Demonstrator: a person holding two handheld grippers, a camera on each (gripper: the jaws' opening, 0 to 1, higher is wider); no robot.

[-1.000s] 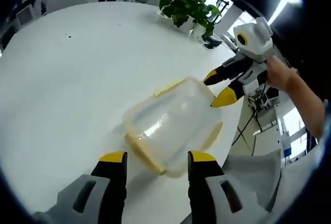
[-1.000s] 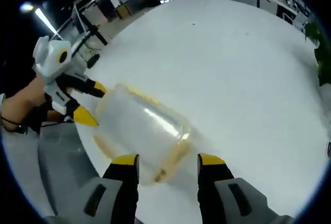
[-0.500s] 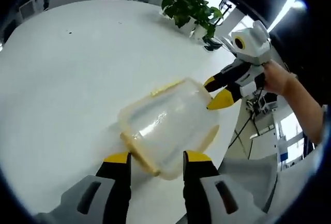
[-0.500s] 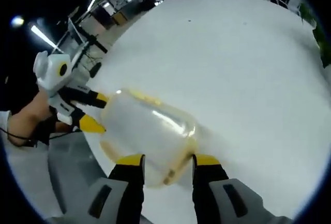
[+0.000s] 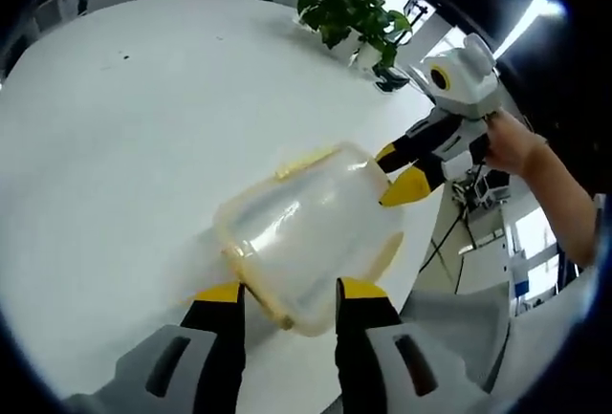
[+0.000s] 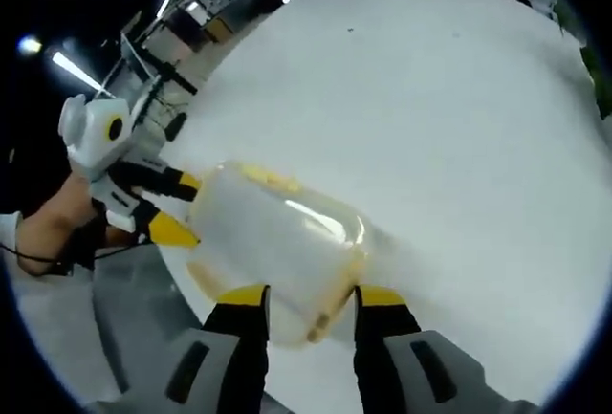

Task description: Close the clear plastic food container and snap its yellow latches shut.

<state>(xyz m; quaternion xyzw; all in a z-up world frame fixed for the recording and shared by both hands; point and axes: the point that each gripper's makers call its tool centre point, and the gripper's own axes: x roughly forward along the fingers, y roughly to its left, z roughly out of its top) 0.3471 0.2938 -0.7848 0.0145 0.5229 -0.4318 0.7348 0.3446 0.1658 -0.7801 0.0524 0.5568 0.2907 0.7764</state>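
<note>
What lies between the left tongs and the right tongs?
The clear container sits between left tongs and right tongs, seen in the left gripper view.

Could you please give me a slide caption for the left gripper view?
Both grippers, left and right, flank a clear container with yellow latches on a white table.

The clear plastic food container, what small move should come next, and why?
Probably squeeze both ends inward. The clear plastic food container lies on the round white table, lid on, with the left hand-held gripper straddling one yellow end latch and the right hand-held gripper straddling the opposite end. Whether either latch has clicked can't be told.
</note>
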